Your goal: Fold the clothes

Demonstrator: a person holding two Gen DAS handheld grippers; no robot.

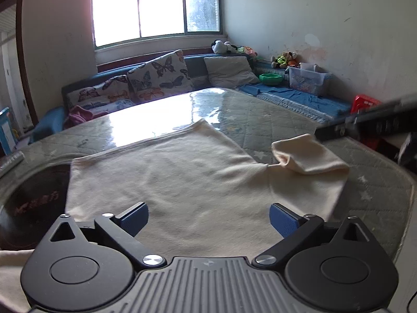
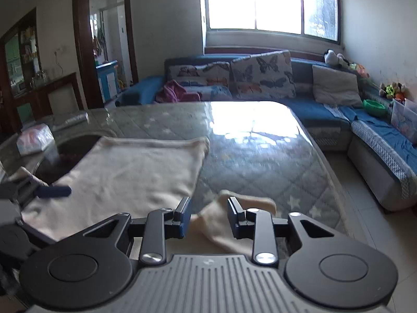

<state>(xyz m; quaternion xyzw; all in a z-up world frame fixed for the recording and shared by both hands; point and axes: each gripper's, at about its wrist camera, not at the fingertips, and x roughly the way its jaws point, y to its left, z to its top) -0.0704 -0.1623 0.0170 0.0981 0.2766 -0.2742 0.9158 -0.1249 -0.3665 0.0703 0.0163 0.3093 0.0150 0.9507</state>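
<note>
Left gripper (image 1: 208, 217) hovering over cream shirt (image 1: 182, 182), blue pads (image 1: 135, 217) spread wide, nothing between them. Shirt lying flat on quilted table cover (image 1: 273, 122) under glossy plastic. One sleeve (image 1: 307, 154) lying folded back at right. Blurred dark bar of right gripper (image 1: 375, 122) reaching in from right edge, just beyond sleeve. Butterfly cushions (image 1: 159, 78) sitting behind on sofa.
</note>
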